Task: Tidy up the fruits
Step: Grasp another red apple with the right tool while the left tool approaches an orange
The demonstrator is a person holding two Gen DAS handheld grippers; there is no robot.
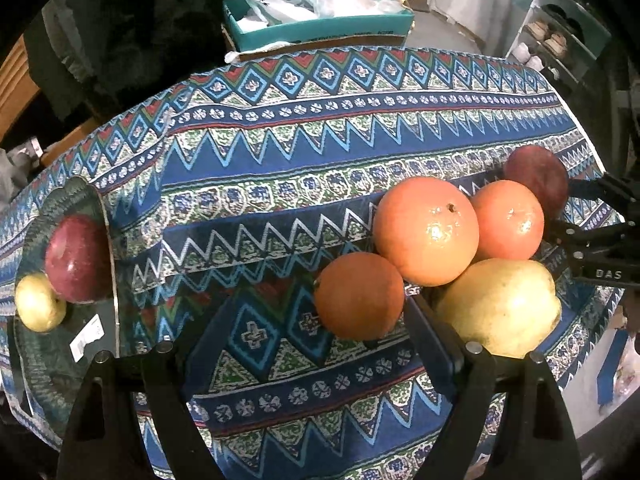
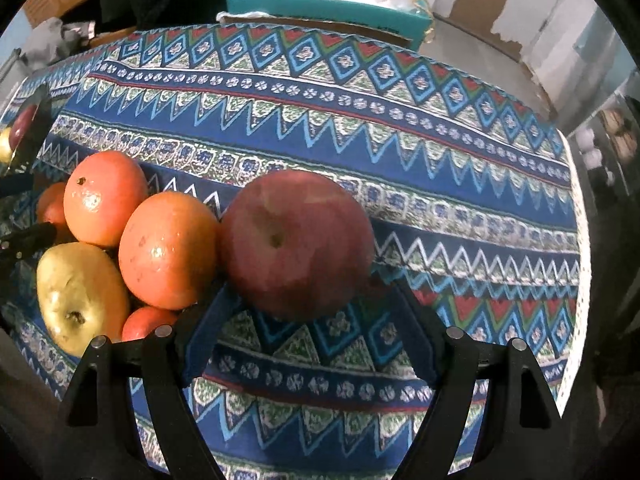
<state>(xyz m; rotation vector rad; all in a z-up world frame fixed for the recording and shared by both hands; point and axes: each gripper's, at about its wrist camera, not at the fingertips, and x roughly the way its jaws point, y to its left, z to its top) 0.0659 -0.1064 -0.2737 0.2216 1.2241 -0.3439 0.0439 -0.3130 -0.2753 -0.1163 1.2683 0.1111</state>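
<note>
A heap of fruit lies on the patterned tablecloth (image 1: 320, 152): two large oranges (image 1: 426, 230) (image 1: 508, 220), a smaller orange (image 1: 358, 296), a yellow apple (image 1: 500, 312) and a red apple (image 1: 538, 180). My left gripper (image 1: 304, 344) is open, its right finger between the small orange and the yellow apple. In the right wrist view my right gripper (image 2: 308, 320) is open around the red apple (image 2: 296, 244), the fingers on either side of it. A clear glass plate (image 1: 52, 360) at the left holds a red apple (image 1: 76, 258) and a small yellow apple (image 1: 38, 302).
A teal box (image 1: 320, 26) with plastic bags stands behind the table. A shoe shelf (image 1: 552, 40) is at the far right. The table's right edge (image 2: 576, 280) drops off near the right gripper. The right gripper shows in the left view (image 1: 600, 240).
</note>
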